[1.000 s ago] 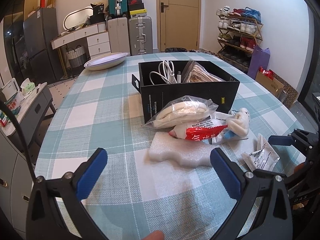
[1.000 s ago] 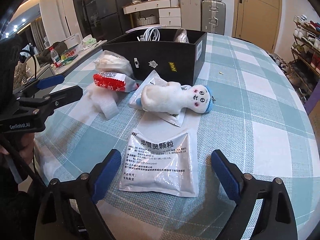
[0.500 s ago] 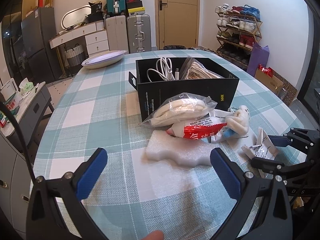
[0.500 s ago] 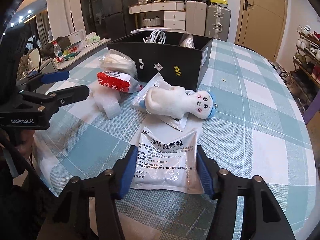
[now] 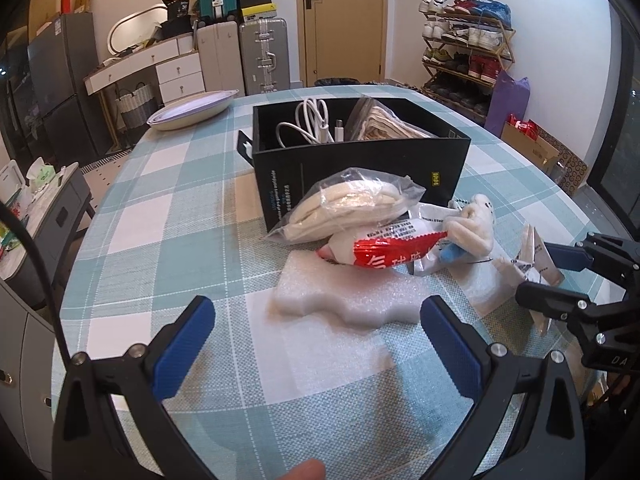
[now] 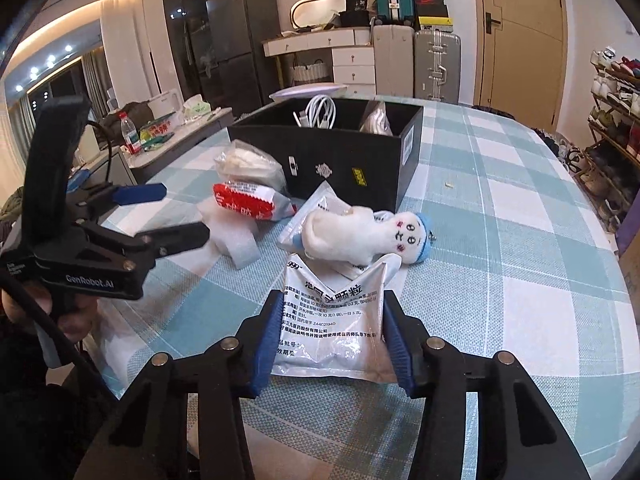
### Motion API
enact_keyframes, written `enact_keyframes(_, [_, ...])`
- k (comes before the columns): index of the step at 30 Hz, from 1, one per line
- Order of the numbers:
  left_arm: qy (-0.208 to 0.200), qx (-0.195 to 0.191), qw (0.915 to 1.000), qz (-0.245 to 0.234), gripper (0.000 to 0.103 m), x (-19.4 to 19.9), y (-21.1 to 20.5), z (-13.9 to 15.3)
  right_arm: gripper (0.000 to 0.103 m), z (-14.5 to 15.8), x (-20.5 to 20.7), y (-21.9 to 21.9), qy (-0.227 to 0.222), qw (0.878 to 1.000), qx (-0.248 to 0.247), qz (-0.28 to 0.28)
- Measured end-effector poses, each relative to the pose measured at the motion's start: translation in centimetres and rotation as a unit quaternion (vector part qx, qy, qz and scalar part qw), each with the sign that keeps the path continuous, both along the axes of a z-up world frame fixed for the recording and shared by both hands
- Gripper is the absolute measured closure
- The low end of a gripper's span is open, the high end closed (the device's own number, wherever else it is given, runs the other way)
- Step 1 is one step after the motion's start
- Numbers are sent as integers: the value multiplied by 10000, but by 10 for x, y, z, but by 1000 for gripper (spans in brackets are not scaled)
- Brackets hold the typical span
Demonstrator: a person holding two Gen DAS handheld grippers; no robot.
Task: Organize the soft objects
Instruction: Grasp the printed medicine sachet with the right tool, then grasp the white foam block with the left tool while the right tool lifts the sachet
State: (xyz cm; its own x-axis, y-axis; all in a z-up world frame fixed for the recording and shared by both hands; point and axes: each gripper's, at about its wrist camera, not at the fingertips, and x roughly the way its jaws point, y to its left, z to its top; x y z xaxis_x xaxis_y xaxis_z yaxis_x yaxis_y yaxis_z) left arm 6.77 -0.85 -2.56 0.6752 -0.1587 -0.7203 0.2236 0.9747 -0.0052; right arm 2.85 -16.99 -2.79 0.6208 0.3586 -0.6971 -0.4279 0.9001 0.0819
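Above checked tablecloth (image 6: 520,240), right tongs (image 6: 332,344) now clench lifted sachet (image 6: 332,320); left tongs (image 5: 316,336) gape.

"999" on white sachet (image 6: 332,322), "GenRobot.AI" on left gripper (image 6: 178,214)

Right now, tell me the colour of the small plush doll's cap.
Light blue; the white plush doll with its cap shows best in the right wrist view.

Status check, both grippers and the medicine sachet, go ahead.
Right gripper shut on medicine sachet, far end lifted. Left gripper open over foam block. Plush doll lies ahead of black box.
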Motion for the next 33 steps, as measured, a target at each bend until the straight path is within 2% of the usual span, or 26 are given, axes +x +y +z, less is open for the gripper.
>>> enact_keyframes(13, [418,258,9979,-420,0,18,-27,-11,55,4,2,-7,-104,9999,60,-54])
enact_keyframes(16, [493,233,9974,-469,2,22,-29,-13,55,5,3,-8,-115,9999,65,-58])
enact_keyframes(18, [530,227,9972,-473,7,23,-29,-13,55,5,3,-9,-123,9999,66,-68])
enact_keyframes(20, [516,275,9970,-510,13,23,-31,-13,55,6,4,-10,-132,9999,72,-72])
enact_keyframes(25, [440,255,9959,-754,14,14,-34,-11,55,6,4,-9,-159,9998,72,-87])
enact_keyframes(33, [253,102,9963,-809,15,-5,-30,1,55,12,-1,-4,-257,9996,94,-8])
